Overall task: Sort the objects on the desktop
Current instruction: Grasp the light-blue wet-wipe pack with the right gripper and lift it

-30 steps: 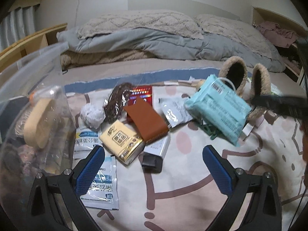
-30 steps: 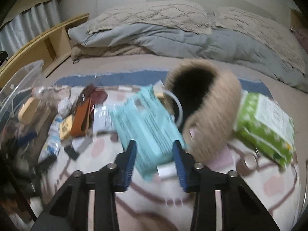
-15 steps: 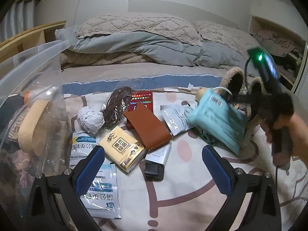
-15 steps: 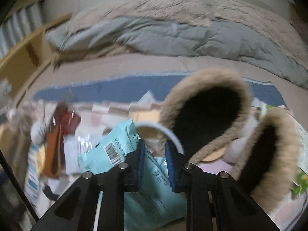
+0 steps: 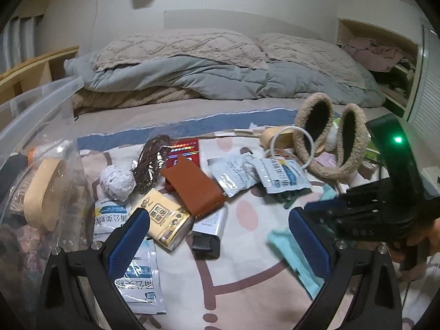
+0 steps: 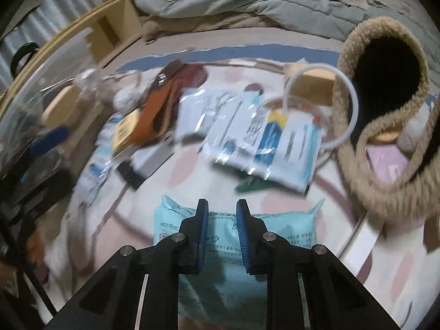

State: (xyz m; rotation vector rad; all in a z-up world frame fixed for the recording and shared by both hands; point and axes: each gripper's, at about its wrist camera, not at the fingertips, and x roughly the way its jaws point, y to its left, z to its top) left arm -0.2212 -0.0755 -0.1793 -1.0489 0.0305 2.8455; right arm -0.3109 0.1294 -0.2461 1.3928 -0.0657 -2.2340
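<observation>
A rumpled grey duvet (image 5: 220, 79) and knitted beige pillows (image 5: 176, 46) fill the back of the bed. In front of them a patterned blanket (image 5: 247, 288) carries the clutter. A clear plastic bin (image 5: 33, 104) stands at the left edge with a bagged tan item inside. Two furry tan slippers (image 5: 330, 137) stand on the right, a white ring (image 5: 305, 148) leaning against the nearer one.

The left gripper (image 5: 220, 236) hangs wide open over the blanket with nothing between its blue pads. The right gripper (image 6: 221, 228) is closed as far as it goes onto a pale teal packet (image 6: 275, 233), pinching it near its upper edge; the packet sits low over the blanket, just below the silvery sachets (image 6: 261, 137) and near the slippers. In the left view its teal corner (image 5: 291, 255) shows behind the left gripper's right finger.

Further left lie a brown leather wallet (image 5: 192, 189), a yellow box (image 5: 162, 220), a white crumpled ball (image 5: 117, 183) and a small black block (image 5: 206, 243).
</observation>
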